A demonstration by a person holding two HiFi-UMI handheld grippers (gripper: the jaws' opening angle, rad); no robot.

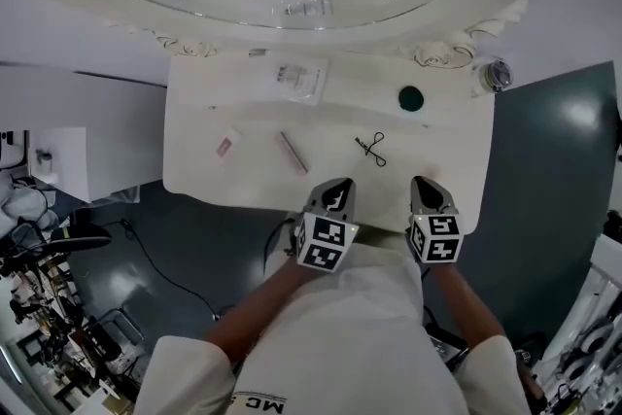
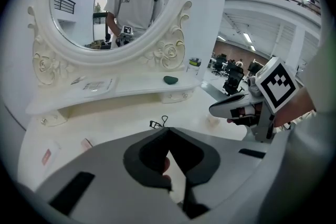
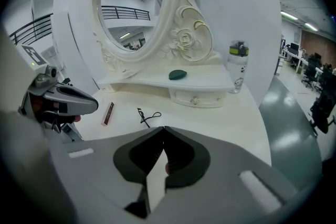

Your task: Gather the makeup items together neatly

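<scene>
Cream-white is the whole desk [image 1: 194,160], and at its near edge the person holds both tools side by side. The left gripper [image 1: 335,192] has its fingers pressed together with nothing between them. The right gripper [image 1: 425,190] is likewise closed and empty.

Just beyond them lies a black eyelash curler [image 1: 372,148], ahead of the gap between the two tools and about equally near to each. Left of it is a slim brown cosmetic stick [image 1: 293,152]. Its long axis runs diagonally, with the near end aimed roughly at the left gripper, so that hand looks better placed for it. Further left, well apart from the rest, sits a small pink item [image 1: 224,147], also on the left hand's side.

Further back, a raised shelf carries a clear packet [image 1: 299,80] and a dark green oval piece [image 1: 411,97], with a bottle [image 1: 496,73] at the right corner. The ornate mirror [image 1: 126,22] rises behind.

The items are still scattered, and I'd judge that either gripper must open its fingers before picking anything up.
</scene>
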